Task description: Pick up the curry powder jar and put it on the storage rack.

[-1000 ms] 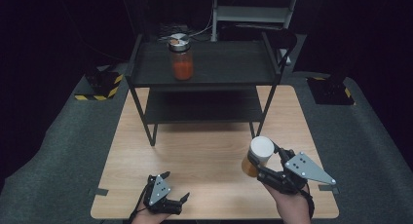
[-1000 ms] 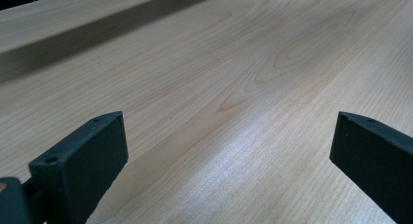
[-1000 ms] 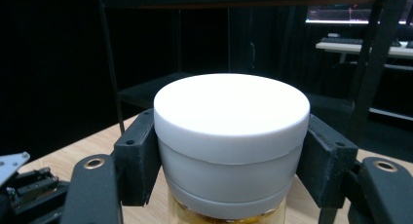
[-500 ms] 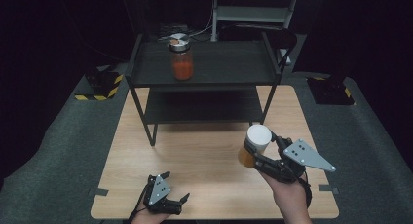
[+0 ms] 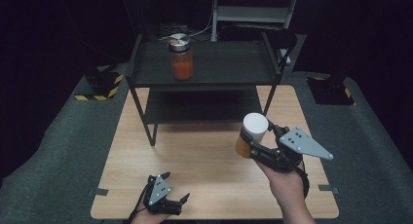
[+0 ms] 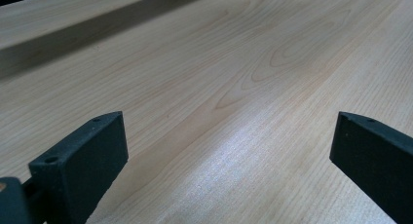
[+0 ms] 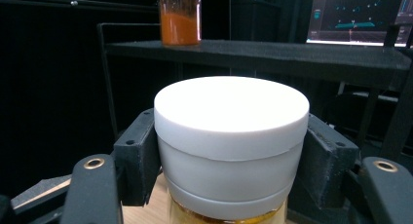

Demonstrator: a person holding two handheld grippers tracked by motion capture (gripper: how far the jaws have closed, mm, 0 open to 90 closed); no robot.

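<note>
Right claw [image 5: 249, 145] clamped on white-lidded jar [image 5: 253, 134], lifted clear of counter [image 5: 204, 151]. Left claw [image 5: 170, 190] open, idle. Transfer step; next likely: placement on shelf [image 5: 229, 63] beside orange jar [image 5: 181, 56].

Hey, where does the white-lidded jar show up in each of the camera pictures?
High view: the white-lidded jar sits right of centre above the wooden table, clamped in the right gripper.
Left gripper view: bare tabletop between its open fingers; I cannot place the jar here.
Right gripper view: the jar takes up the centre foreground, held at its lid.
Shared landmark: the orange-filled jar on the black shelf, seen top centre-left in the right gripper view.
</note>
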